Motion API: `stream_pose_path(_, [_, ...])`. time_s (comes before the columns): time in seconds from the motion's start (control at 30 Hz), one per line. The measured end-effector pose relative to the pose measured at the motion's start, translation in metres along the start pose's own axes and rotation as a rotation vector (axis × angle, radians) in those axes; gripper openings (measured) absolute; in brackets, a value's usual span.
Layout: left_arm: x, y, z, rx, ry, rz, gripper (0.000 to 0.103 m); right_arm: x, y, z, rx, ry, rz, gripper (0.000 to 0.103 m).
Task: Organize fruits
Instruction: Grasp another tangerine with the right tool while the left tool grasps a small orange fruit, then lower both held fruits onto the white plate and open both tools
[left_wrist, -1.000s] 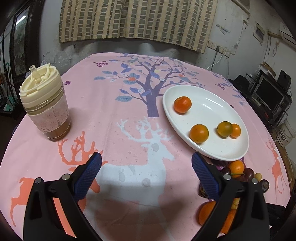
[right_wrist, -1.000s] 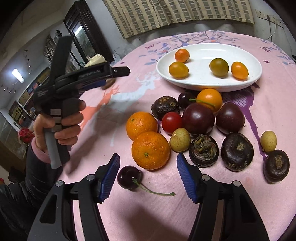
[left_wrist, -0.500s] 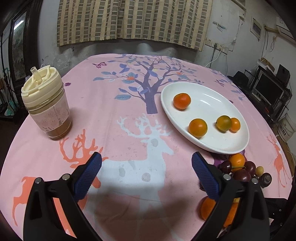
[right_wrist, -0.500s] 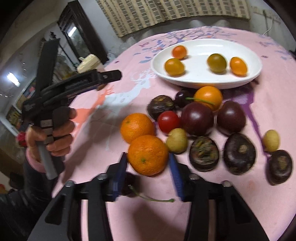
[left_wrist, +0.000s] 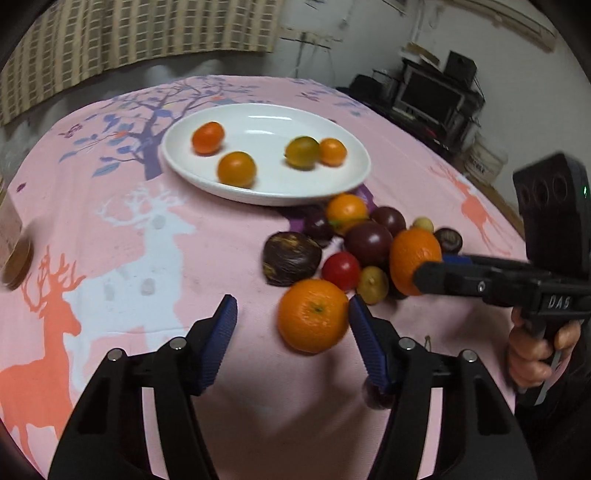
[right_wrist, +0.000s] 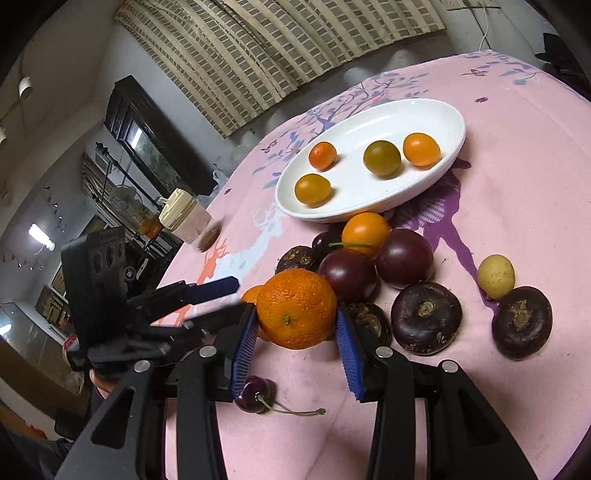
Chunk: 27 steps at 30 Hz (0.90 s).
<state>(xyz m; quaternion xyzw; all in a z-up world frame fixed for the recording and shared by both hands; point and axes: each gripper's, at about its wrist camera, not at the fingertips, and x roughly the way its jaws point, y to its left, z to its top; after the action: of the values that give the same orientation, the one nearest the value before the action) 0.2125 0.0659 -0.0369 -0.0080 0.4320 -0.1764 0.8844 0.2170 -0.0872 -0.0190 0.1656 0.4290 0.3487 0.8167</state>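
My right gripper (right_wrist: 295, 307) is shut on a large orange (right_wrist: 295, 308) and holds it just above the pink cloth; the same orange (left_wrist: 413, 258) shows in the left wrist view. A second large orange (left_wrist: 313, 315) lies on the cloth between the fingers of my left gripper (left_wrist: 291, 301). Those jaws are closing: the right pad is at the fruit's side and a gap remains at the left pad. Behind stands the white oval plate (left_wrist: 266, 123) with several small orange and green fruits.
Loose fruit lies in front of the plate: dark plums (right_wrist: 404, 258), brown water chestnuts (right_wrist: 426, 317), a red tomato (left_wrist: 340, 270), small yellow fruits (right_wrist: 495, 276) and a stemmed cherry (right_wrist: 253, 397). A lidded cup (right_wrist: 184, 218) stands at the far left. A hand (left_wrist: 535, 354) grips the right tool.
The left gripper swung right to the fruit pile and its jaws narrowed around an orange. The right gripper shut on the nearer orange and lifted it off the cloth.
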Motion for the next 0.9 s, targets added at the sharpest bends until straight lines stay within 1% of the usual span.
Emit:
stream_pose_path(0.1, [0.005,-0.006,-0.001,0.024,0.023,-0.013,0.061,0.001,0.001,-0.001,-0.008,-0.002,-0.003,0.043])
stream_pose_path(0.2, [0.012,-0.009,-0.002,0.036,0.043,0.005,0.060,0.000,0.000,-0.001,-0.002,-0.001,-0.001,0.043])
stream_pose_path(0.27, [0.016,-0.009,-0.003,0.038,0.060,0.006,0.048,-0.001,0.001,-0.002,-0.003,-0.003,-0.001,0.043])
stream_pose_path(0.3, [0.018,-0.009,-0.004,0.037,0.069,0.005,0.045,-0.002,0.001,-0.002,-0.005,-0.004,-0.002,0.043])
stream_pose_path(0.4, [0.018,-0.009,-0.004,0.033,0.063,-0.001,0.044,-0.003,0.004,-0.003,-0.012,-0.013,-0.010,0.043])
stream_pose_path(0.47, [0.015,-0.006,0.000,0.010,0.044,-0.011,0.043,-0.006,0.004,-0.002,-0.011,-0.017,0.002,0.043])
stream_pose_path(0.53, [0.007,-0.001,0.014,-0.033,-0.004,-0.036,0.043,-0.012,0.004,0.006,-0.022,-0.035,-0.001,0.043])
stream_pose_path(0.57, [0.004,0.003,0.024,-0.058,-0.031,-0.044,0.043,-0.017,0.005,0.013,-0.037,-0.054,-0.024,0.043])
stream_pose_path(0.6, [0.002,0.005,0.036,-0.076,-0.058,-0.040,0.043,-0.021,0.007,0.025,-0.054,-0.081,-0.059,0.043])
stream_pose_path(0.67, [0.004,0.009,0.063,-0.104,-0.106,0.005,0.043,-0.025,0.005,0.049,-0.062,-0.124,-0.109,0.043])
stream_pose_path(0.73, [0.013,0.011,0.086,-0.120,-0.112,0.045,0.043,-0.024,0.000,0.072,-0.066,-0.147,-0.152,0.043])
stream_pose_path(0.8, [0.025,0.012,0.106,-0.123,-0.106,0.074,0.043,-0.019,-0.006,0.094,-0.076,-0.171,-0.215,0.043])
stream_pose_path(0.83, [0.033,0.013,0.117,-0.122,-0.107,0.102,0.043,-0.012,-0.011,0.106,-0.082,-0.175,-0.250,0.043])
stream_pose_path(0.9, [0.045,0.016,0.130,-0.128,-0.104,0.139,0.043,0.000,-0.020,0.119,-0.092,-0.173,-0.292,0.043])
